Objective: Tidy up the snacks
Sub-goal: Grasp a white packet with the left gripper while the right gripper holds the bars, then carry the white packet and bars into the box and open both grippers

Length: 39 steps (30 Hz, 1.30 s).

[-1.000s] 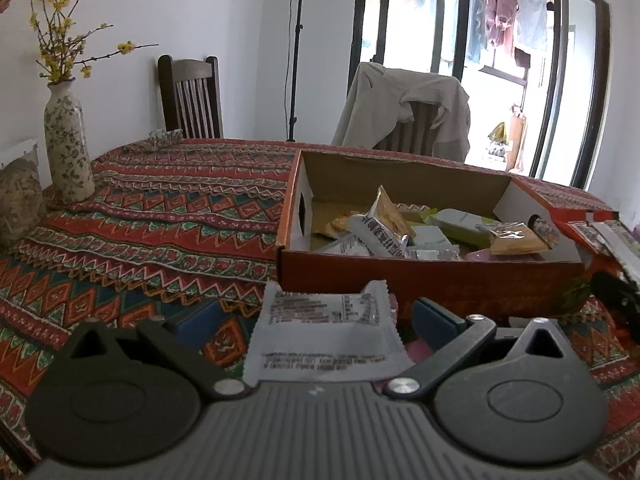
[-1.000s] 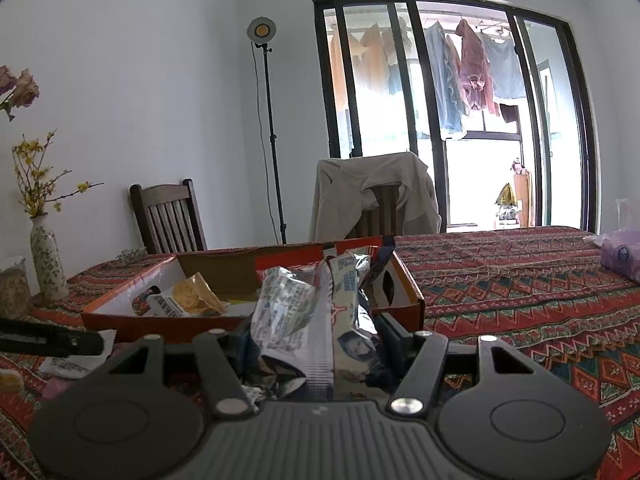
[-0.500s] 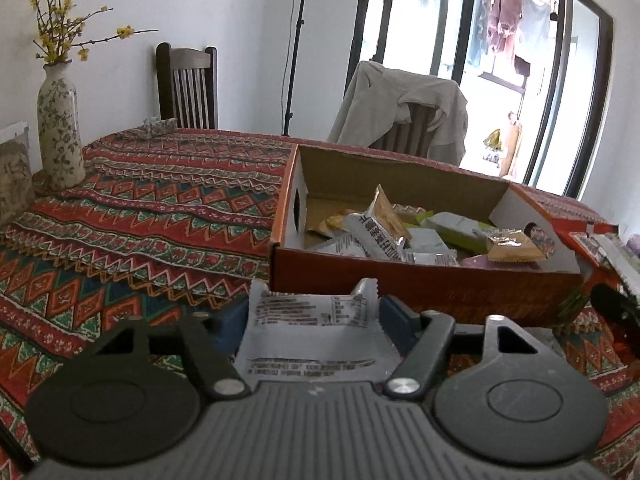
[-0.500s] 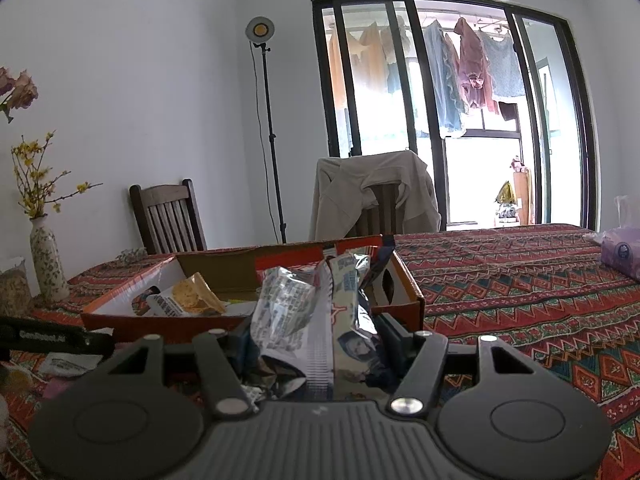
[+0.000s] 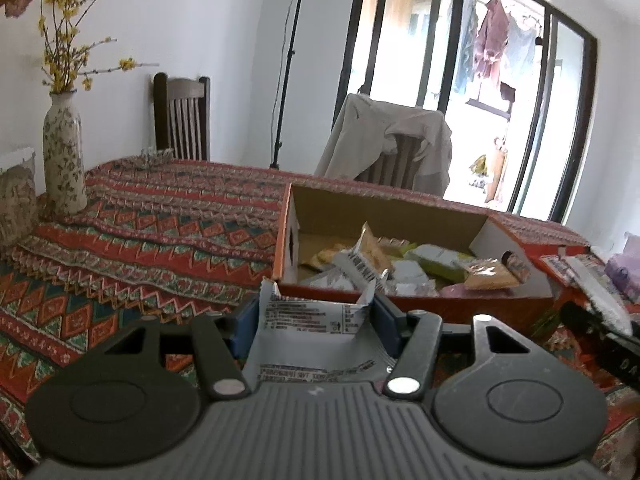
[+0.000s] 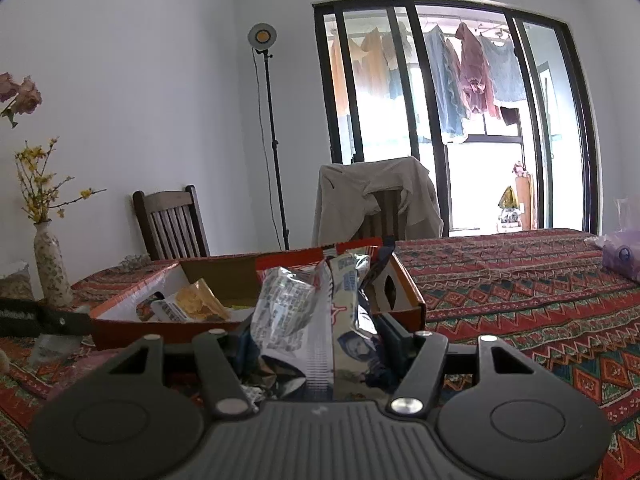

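The table (image 5: 152, 232) fills the lower frame in both views. Only the left view looks into the orange box (image 5: 400, 304) at centre right. Left tool (image 5: 316, 320) is clamped on a white packet (image 5: 312, 332); right tool (image 6: 320, 344) on crinkled wrappers (image 6: 304, 320), bottom centre.

Both wrist views low over table, facing window; orange box (image 5: 416, 306) (image 6: 256, 326) close ahead, shared.

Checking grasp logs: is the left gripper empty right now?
No, the left gripper is shut on a white snack packet, pinched between its blue pads just short of the orange box.
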Each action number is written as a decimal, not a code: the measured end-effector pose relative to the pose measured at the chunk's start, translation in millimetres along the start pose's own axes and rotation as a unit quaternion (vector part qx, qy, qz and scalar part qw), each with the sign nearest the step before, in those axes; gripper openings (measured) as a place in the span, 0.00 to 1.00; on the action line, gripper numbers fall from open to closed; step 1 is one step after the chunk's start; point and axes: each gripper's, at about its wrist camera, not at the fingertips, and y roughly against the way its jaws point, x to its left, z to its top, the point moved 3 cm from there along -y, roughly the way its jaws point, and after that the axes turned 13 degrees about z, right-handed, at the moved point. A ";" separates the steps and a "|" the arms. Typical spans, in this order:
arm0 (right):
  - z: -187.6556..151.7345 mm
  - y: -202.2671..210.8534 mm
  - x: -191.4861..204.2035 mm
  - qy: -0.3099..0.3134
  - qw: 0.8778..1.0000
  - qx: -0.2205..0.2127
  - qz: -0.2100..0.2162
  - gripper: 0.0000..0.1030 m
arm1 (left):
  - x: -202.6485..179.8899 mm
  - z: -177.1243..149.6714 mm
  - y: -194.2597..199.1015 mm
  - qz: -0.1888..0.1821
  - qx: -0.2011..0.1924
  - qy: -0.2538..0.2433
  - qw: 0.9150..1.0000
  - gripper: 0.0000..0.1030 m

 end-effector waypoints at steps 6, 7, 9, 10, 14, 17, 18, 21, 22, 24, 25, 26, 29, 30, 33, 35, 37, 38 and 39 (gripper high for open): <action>13.2 2.9 10.4 0.021 1.000 -0.009 0.000 0.59 | -10.3 17.1 9.4 -0.021 -0.023 0.001 1.000 0.59; 17.7 3.3 11.6 0.024 1.000 -0.012 0.000 0.59 | -12.8 20.0 9.6 -0.024 -0.025 0.001 0.999 0.59; 27.4 3.2 13.8 0.029 0.999 -0.017 -0.001 0.59 | -19.5 26.5 9.4 -0.030 -0.032 -0.001 0.999 0.59; 33.1 2.4 14.7 0.033 0.999 -0.020 -0.001 0.59 | -22.9 30.0 8.7 -0.033 -0.035 -0.002 0.999 0.59; 53.3 -6.5 13.0 0.038 0.999 -0.027 0.004 0.59 | -34.1 41.7 4.2 -0.041 -0.042 -0.001 0.998 0.59; 66.7 -20.1 10.3 0.035 0.999 -0.024 0.005 0.59 | -41.7 50.7 -3.2 -0.040 -0.045 0.002 0.998 0.59; 70.9 -24.9 9.3 0.034 0.999 -0.024 0.004 0.59 | -44.1 53.6 -6.5 -0.039 -0.045 0.004 0.998 0.59; 81.5 -39.3 6.1 0.026 0.999 -0.023 0.006 0.59 | -49.0 62.2 -18.4 -0.034 -0.043 0.013 0.998 0.59; 84.9 -44.8 4.7 0.024 0.999 -0.023 0.005 0.59 | -50.1 64.4 -21.6 -0.033 -0.042 0.016 0.998 0.59; 90.4 -56.4 2.5 0.020 1.000 -0.022 0.003 0.59 | -52.7 70.0 -29.8 -0.029 -0.043 0.023 0.998 0.59; 92.6 -61.3 1.6 0.017 1.000 -0.021 0.003 0.59 | -54.0 72.9 -33.9 -0.027 -0.043 0.025 0.998 0.59; 93.4 -66.3 0.6 0.015 1.000 -0.019 0.001 0.59 | -55.8 75.8 -38.9 -0.024 -0.043 0.029 0.998 0.59; 92.5 -84.7 -5.6 0.001 1.000 -0.016 -0.005 0.59 | -59.0 80.2 -51.7 -0.018 -0.044 0.041 0.998 0.59; 90.4 -88.3 -8.3 -0.002 1.000 -0.016 -0.007 0.59 | -60.6 80.6 -56.4 -0.015 -0.044 0.044 0.998 0.59; 82.5 -99.5 -17.6 -0.007 1.000 -0.016 -0.007 0.59 | -64.2 77.5 -69.5 -0.015 -0.042 0.050 0.998 0.59; 75.8 -104.0 -24.6 -0.011 1.000 -0.009 -0.004 0.59 | -64.7 71.9 -76.0 -0.014 -0.048 0.054 0.997 0.58; 72.1 -107.9 -29.2 -0.013 1.000 -0.001 -0.003 0.59 | -66.0 66.6 -82.7 -0.011 -0.043 0.050 0.998 0.58; 70.2 -108.9 -29.7 -0.013 1.000 0.001 -0.003 0.59 | -66.6 64.2 -87.1 -0.012 -0.038 0.045 0.998 0.58; 68.6 -109.9 -29.9 -0.011 1.000 0.004 -0.003 0.59 | -66.2 62.2 -89.3 -0.012 -0.035 0.043 0.998 0.58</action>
